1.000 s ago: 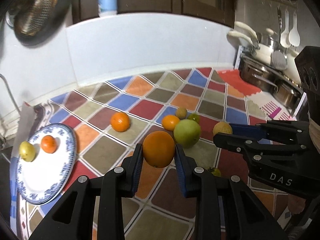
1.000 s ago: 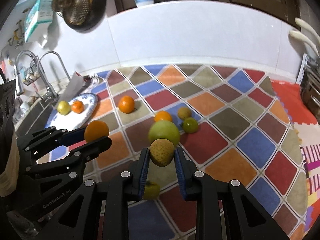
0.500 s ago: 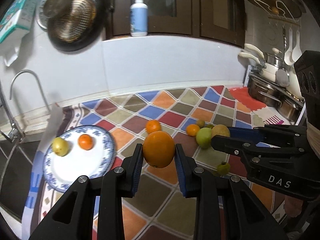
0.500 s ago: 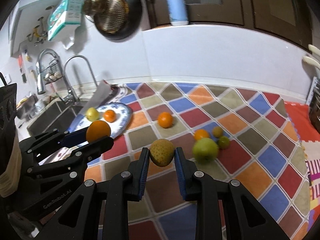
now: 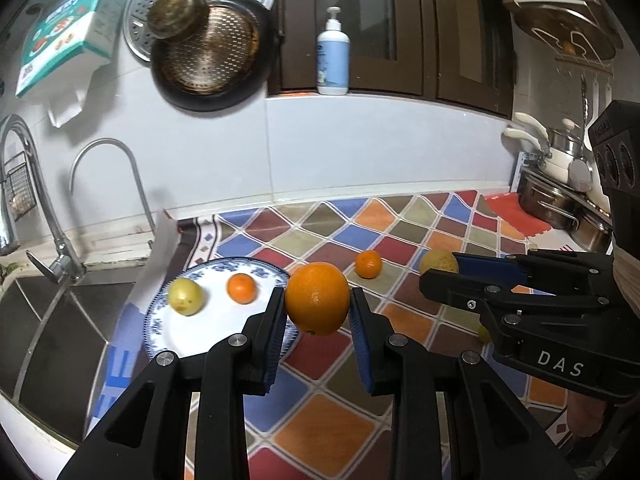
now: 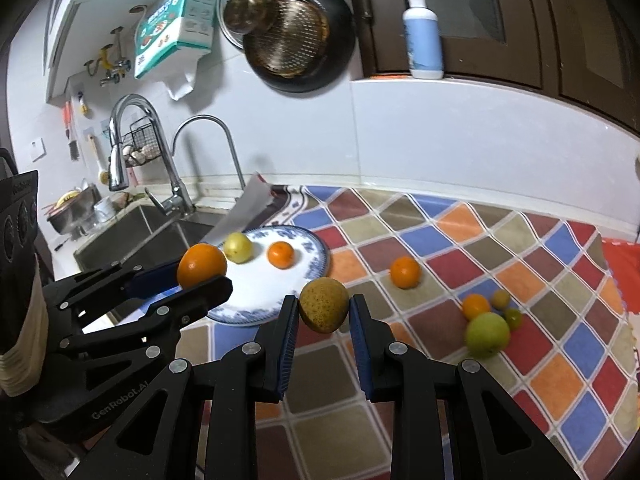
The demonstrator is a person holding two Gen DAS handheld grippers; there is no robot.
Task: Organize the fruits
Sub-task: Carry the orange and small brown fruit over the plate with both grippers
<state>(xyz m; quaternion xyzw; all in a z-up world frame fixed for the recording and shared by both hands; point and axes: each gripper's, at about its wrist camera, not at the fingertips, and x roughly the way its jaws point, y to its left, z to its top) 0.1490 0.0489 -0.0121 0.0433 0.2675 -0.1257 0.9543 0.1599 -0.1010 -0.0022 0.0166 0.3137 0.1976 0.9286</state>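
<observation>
My left gripper [image 5: 318, 312] is shut on a large orange [image 5: 317, 298] and holds it in the air just right of the blue-and-white plate [image 5: 160, 320]. The plate carries a yellow-green fruit [image 5: 185, 296] and a small tangerine [image 5: 241, 288]. My right gripper [image 6: 324, 314] is shut on a brown speckled pear [image 6: 324, 305], held above the mat near the plate's right edge [image 6: 316, 248]. A tangerine [image 6: 405, 272], a small orange [image 6: 475, 306], a green apple [image 6: 487, 333] and two small green fruits [image 6: 512, 317] lie on the checkered mat.
A steel sink [image 6: 136, 232] with a tap [image 6: 116, 140] lies left of the plate. Pans hang on the wall [image 5: 208, 48]. A soap bottle [image 5: 333, 64] stands on the ledge. Pots [image 5: 556, 200] stand at the far right.
Both grippers have risen and swung left toward the plate with their fruit still held. The loose fruits now lie farther right and lower in view.
</observation>
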